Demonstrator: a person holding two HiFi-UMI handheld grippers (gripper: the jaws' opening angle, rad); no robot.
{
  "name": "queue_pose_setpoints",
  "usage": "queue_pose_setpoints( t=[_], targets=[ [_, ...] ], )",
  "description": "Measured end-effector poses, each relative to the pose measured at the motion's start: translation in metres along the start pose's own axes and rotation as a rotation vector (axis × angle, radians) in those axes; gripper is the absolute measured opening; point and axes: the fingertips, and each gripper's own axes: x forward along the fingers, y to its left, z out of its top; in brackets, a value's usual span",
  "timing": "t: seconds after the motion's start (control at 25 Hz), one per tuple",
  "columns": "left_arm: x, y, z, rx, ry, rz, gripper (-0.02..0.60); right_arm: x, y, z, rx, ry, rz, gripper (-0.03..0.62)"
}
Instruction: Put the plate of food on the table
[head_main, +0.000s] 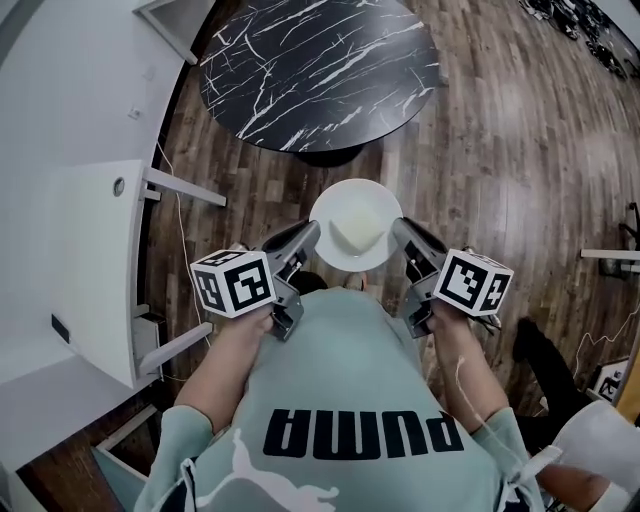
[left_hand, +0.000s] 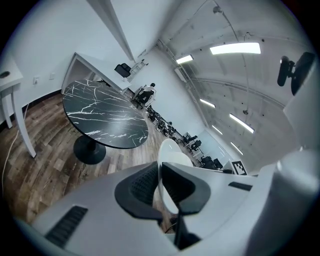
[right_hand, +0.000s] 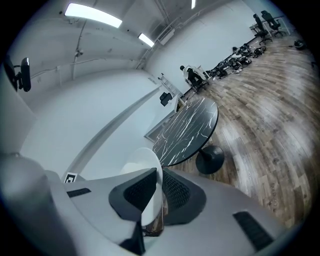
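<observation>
Plate (head_main: 345, 195) hangs just ahead of your chest, above the wooden floor (head_main: 500, 150), level, with a pale portion of food (head_main: 358, 235) in its middle. Your left hand-held gripper (head_main: 312, 234) is closed on the plate's left rim and your right hand-held gripper (head_main: 400, 228) on its right rim. Each gripper view shows the thin white edge pinched between the ribbed pads.

Between the plate's far edge and the near edge of the round black marble counter (head_main: 320, 60) lies a strip of bare floor. The counter's dark pedestal base (head_main: 325, 155) shows under that near edge, straight ahead of the plate. The counter top carries nothing.

To your left a white desk (head_main: 90, 260) stands close, and two of its legs (head_main: 185, 190) slant out toward your left hand-held gripper. A thin cable runs over the floor beside them. To your right the floor is open, apart from a dark shape (head_main: 535, 355) low beside your right elbow, too unclear to name.

Beyond the counter, the gripper views show a white wall, and office chairs and desks (right_hand: 265, 20) line the far end of the room.
</observation>
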Motion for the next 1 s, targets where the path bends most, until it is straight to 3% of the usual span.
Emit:
queue_pose_setpoints(
  t=[0.24, 0.44, 1.0],
  targets=[
    [0.013, 0.001, 0.005, 0.014, 0.028, 0.007, 0.032, 0.003, -0.010, 0.004, 0.037, -0.014, 0.002, 0.040],
    [0.036, 0.009, 0.016, -0.001, 0.064, -0.027, 0.032, 0.011, -0.022, 0.020, 0.056, -0.035, -0.044, 0.040],
    [0.100, 0.044, 0.090, -0.012, 0.147, -0.119, 0.032, 0.067, -0.038, 0.083, 0.093, -0.050, -0.159, 0.040]
  ],
)
